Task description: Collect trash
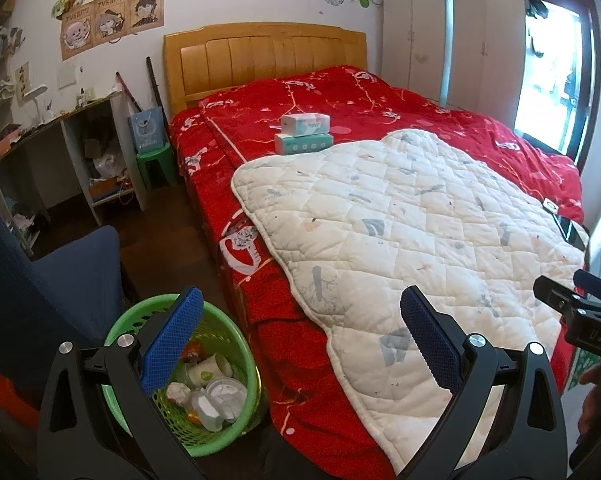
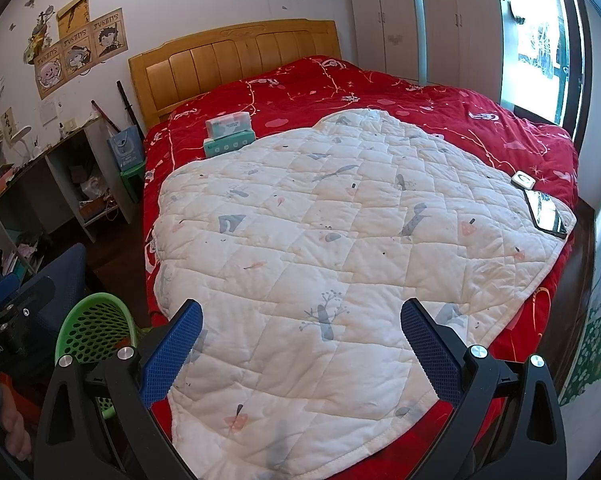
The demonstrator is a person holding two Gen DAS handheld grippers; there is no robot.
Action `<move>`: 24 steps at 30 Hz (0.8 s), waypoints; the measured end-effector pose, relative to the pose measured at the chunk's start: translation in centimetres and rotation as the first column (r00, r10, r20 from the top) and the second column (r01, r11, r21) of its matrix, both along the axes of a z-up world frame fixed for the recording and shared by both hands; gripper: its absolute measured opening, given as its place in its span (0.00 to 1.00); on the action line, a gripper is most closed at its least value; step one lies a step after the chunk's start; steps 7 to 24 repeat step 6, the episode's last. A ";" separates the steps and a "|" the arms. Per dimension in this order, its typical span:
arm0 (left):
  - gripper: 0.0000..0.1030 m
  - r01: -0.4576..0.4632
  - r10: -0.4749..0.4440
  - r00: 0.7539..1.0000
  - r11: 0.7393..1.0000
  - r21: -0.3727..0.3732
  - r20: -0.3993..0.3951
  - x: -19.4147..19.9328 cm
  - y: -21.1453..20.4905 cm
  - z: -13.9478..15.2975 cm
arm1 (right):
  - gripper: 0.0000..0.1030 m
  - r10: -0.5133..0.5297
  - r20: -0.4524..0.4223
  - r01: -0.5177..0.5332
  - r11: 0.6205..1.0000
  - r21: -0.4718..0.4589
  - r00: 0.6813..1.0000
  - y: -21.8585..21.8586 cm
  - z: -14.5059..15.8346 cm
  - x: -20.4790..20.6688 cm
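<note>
Both wrist cameras are looking from the bed's foot toward the headboard (image 1: 264,60), angled slightly downward. The left one is sitting further left, taking in the bin (image 1: 204,380) close below. The right one is hanging over the quilt (image 2: 340,240). Both are sharing the bed, the tissue boxes (image 2: 228,136) and the wardrobe (image 2: 420,20).

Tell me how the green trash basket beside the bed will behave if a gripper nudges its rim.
The green basket looks like thin perforated plastic, so its rim would probably flex. It holds only cups and crumpled paper, likely light, so it may slide or tip on the dark floor rather than stay put.
</note>
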State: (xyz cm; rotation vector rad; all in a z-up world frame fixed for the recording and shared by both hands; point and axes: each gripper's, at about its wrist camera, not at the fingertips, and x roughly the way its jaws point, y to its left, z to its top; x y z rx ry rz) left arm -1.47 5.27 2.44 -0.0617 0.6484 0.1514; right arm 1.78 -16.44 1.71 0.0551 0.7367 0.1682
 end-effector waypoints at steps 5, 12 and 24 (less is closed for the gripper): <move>0.95 -0.004 0.004 1.000 1.000 -0.001 -0.002 0.0 0.1 -0.2 | 0.93 0.001 -0.001 -0.001 1.000 0.001 1.000 0.0 0.0 0.0; 0.95 -0.003 0.003 1.000 1.000 -0.002 -0.002 0.0 0.1 -0.2 | 0.93 0.000 -0.001 0.000 1.000 0.000 1.000 0.0 0.0 0.0; 0.95 -0.003 0.003 1.000 1.000 -0.002 -0.002 0.0 0.1 -0.2 | 0.93 0.000 -0.001 0.000 1.000 0.000 1.000 0.0 0.0 0.0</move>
